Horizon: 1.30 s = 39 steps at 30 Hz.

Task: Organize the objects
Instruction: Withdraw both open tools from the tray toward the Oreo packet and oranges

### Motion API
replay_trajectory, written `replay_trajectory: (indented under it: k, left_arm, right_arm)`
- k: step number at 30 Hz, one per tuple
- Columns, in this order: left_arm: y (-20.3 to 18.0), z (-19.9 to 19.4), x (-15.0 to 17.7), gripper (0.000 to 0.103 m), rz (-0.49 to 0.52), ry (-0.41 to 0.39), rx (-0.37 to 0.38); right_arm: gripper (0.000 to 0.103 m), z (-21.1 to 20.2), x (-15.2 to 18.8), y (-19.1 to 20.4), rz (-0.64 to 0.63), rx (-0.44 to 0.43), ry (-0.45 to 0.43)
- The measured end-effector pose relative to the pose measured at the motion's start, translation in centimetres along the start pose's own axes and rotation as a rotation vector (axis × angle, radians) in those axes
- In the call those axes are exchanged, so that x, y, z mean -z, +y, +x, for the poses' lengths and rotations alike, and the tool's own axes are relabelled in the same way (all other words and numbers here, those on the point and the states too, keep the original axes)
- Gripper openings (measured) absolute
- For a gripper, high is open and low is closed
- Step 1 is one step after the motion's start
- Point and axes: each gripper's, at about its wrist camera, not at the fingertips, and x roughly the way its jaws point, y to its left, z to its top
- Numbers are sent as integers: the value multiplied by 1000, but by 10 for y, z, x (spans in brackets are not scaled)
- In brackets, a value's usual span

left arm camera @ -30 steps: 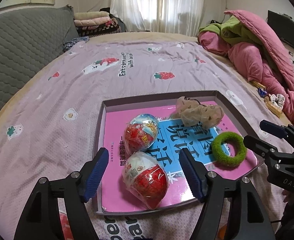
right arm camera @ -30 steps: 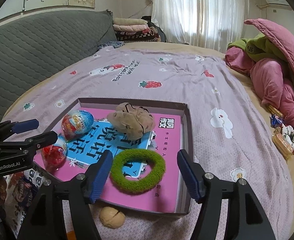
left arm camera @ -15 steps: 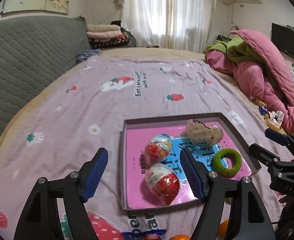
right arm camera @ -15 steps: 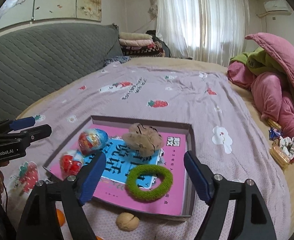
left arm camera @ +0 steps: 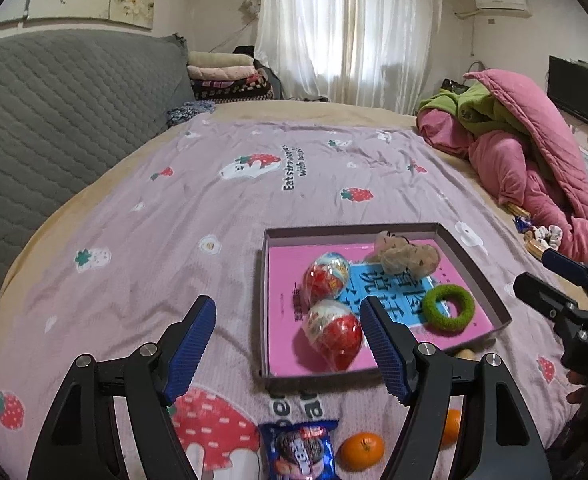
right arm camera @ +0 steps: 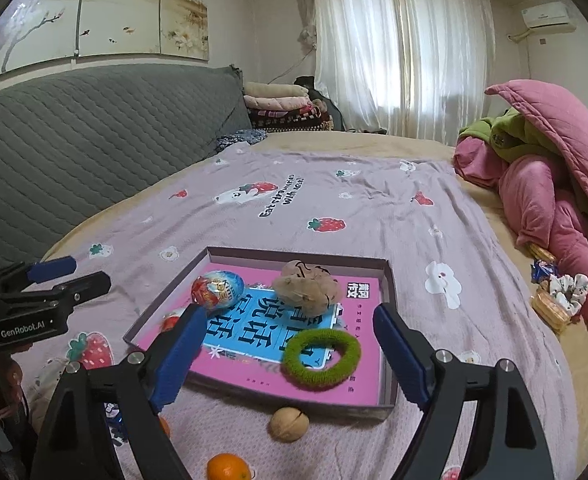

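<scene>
Bare bedspread lies open left of the box lid. Left gripper wide, empty; right gripper opening, empty, green hair tie beyond, near the lid's front edge.

The bedsheet is lilac, printed with red strawberries, white flowers and dark lettering. The headboard is grey, quilted in diamonds. On the sheet the shallow tray has dull mauve walls, and the book lying in it is hot pink with a sky-blue panel of white characters. The two chocolate eggs are wrapped in red and white foil, the farther one with a touch of blue. The hair scrunchie is fuzzy grass green; the plush toy is tan with dark stitching. Both mandarins are bright orange, the walnut pale brown, the biscuit packet blue. The quilt is rose pink over olive green. The curtains are sheer white. Both grippers are black with ribbed blue pads.
</scene>
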Motion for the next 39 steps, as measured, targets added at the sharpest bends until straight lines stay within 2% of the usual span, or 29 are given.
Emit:
replay_trajectory:
  k: [14,27,39]
  left_arm:
    - [4,-32,32,76,-16,25,-16]
    - [6,-60,38,76,-26,9,-25]
    - [-5,-68,52,76,-2,31,-22]
  right_arm:
    - [85,-33,11,20,-11,-12,0]
    - [85,-52,20,27,-14,-14,3]
    - [87,-64,30,25,-14,-10,8]
